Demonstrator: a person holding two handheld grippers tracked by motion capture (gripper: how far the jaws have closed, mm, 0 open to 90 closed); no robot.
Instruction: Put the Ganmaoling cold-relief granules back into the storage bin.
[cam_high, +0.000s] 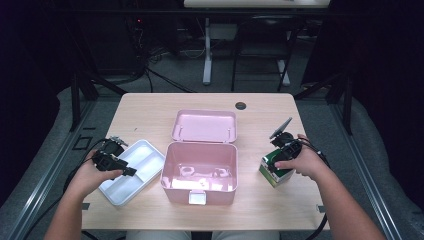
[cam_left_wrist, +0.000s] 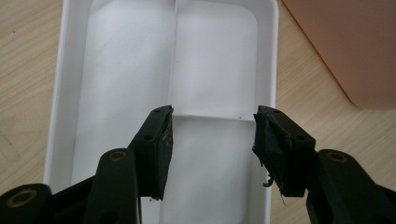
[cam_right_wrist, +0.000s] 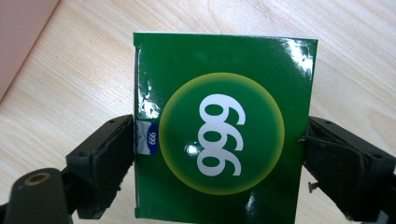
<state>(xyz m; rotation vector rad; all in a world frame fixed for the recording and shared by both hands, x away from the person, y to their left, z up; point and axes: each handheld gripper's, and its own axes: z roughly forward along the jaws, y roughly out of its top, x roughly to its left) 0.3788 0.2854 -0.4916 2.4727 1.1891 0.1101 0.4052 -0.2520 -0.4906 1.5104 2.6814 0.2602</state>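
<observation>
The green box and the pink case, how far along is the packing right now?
Done: the pink case stands open, and its white tray lies on the table beside it. In hand: the right gripper clamps the green box, which sits on the table; the left gripper hovers open over the tray. Probably left: moving the box into the case.
</observation>
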